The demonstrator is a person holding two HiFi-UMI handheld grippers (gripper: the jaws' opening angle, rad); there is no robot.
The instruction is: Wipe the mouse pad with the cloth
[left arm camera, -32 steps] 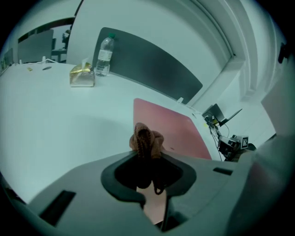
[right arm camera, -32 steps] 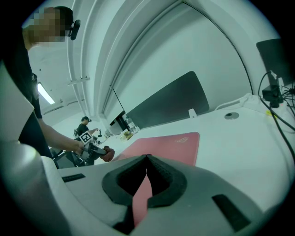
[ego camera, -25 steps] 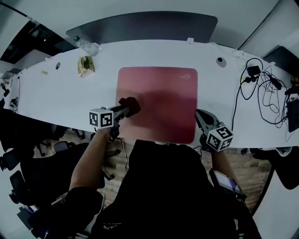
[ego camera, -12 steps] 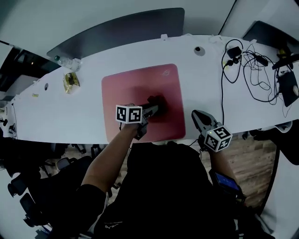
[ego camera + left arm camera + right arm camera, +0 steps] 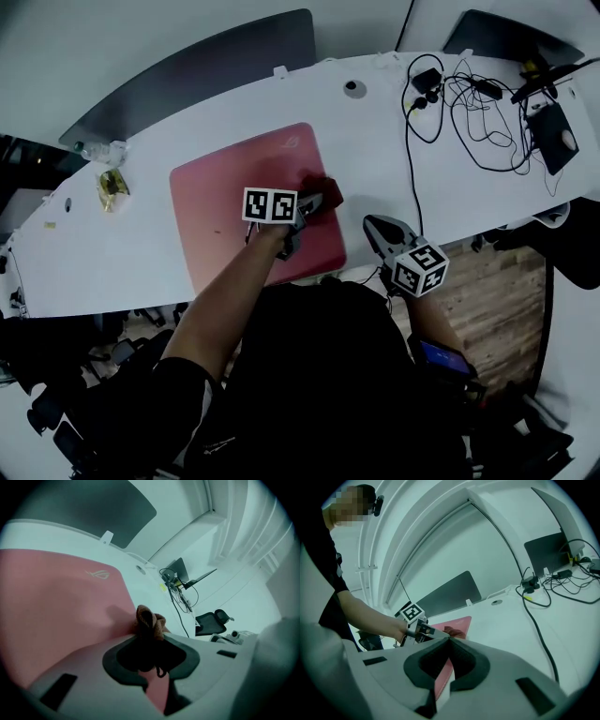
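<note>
Cloth (image 5: 328, 193) between left tool (image 5: 312, 201) jaws, on mouse pad (image 5: 225, 206)

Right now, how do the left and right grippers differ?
The left gripper is clamped on the cloth; the right gripper holds nothing. The left gripper sits at the right edge of the pad, as the head view shows it; the right gripper is off the pad, above the table near its front edge. Both have their jaws closed.

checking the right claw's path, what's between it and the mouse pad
Nothing: only bare white table between the right claw and the mouse pad, seen in the head view.
</note>
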